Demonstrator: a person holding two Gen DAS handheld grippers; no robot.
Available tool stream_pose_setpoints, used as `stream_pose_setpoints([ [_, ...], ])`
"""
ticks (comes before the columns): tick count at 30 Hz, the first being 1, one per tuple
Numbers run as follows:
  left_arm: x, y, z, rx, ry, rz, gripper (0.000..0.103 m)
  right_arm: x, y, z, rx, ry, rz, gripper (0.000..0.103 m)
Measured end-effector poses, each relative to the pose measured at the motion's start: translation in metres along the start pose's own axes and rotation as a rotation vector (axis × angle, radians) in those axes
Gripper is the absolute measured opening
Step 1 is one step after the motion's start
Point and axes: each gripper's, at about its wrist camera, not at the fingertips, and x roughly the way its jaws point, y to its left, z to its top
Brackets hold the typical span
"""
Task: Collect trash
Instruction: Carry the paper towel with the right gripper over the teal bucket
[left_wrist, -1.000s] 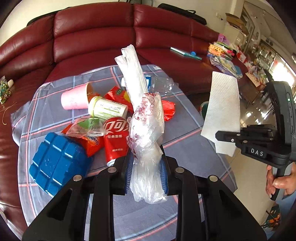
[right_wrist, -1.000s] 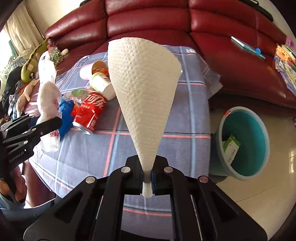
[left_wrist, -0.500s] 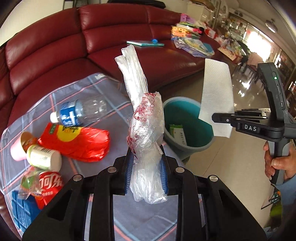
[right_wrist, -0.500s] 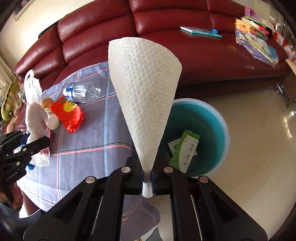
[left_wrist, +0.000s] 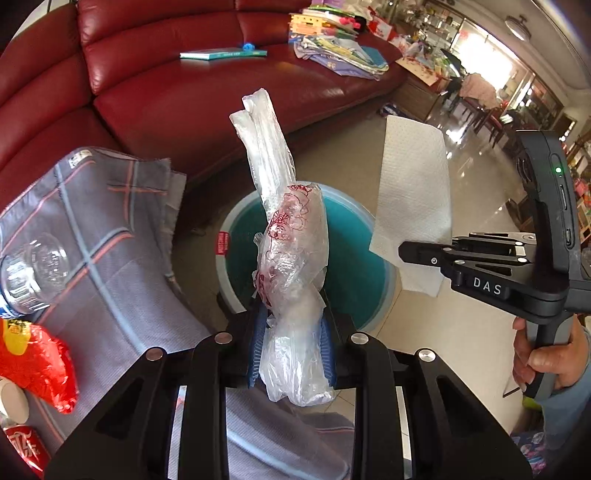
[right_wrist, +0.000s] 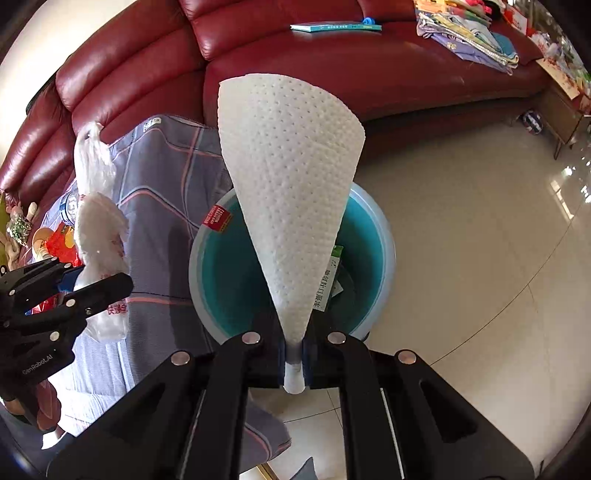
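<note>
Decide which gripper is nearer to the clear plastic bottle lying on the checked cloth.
Left. The left gripper, clamping the plastic bag, is at the cloth's edge beside the bottle; the right gripper, pinching the paper towel, is beyond the bin.

Both tools are matte black with silver screws and blue pads; the right gripper (left_wrist: 413, 254) reads "DAS", the left gripper (right_wrist: 110, 288) "GenRobot.AI".

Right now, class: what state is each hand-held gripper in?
Left hand-held gripper: shut on the crumpled plastic bag.
Right hand-held gripper: shut on the paper towel.
</note>
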Motion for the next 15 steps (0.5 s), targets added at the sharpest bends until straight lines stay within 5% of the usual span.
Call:
stream_pose_setpoints([
  [8, 0.068, 0.004, 0.013, -0.029, 0.084, -0.04, 0.03, 0.024, -0.008, 0.001, 0.006, 0.055, -0.01, 0.006],
  [11, 0.081, 0.004, 0.019, -0.016, 0.085, -0.012, 0.054, 0.032, -0.012, 0.005, 0.011, 0.069, -0.012, 0.006],
  [15, 0.086, 0.015, 0.016, -0.034, 0.08, 0.011, 0.065, 0.042, -0.013, 0.011, 0.018, 0.081, -0.011, 0.006],
])
